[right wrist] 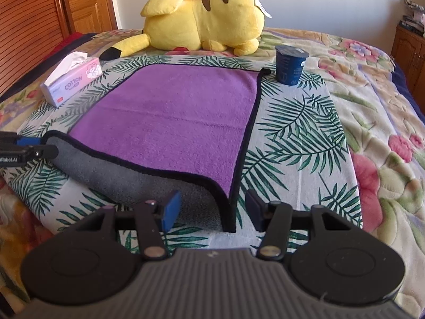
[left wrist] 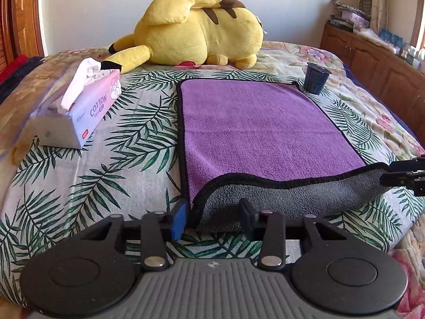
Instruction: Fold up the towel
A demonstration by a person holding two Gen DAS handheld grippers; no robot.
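A purple towel [left wrist: 252,122] with a grey underside and black trim lies on the leaf-print cloth; it also shows in the right wrist view [right wrist: 175,122]. Its near edge is turned up, showing the grey side [left wrist: 292,199]. My left gripper [left wrist: 213,219] is open, its fingers either side of the towel's near left corner. My right gripper [right wrist: 212,211] is open, its fingers either side of the near right corner [right wrist: 223,207]. Each gripper appears at the edge of the other's view, the right one [left wrist: 403,175] and the left one [right wrist: 24,148].
A yellow plush toy [left wrist: 196,32] lies beyond the towel. A tissue pack [left wrist: 79,106] sits to the left. A dark blue cup [left wrist: 316,77] stands by the towel's far right corner. Wooden cabinets [left wrist: 372,61] stand on the right, wooden doors [right wrist: 39,13] on the left.
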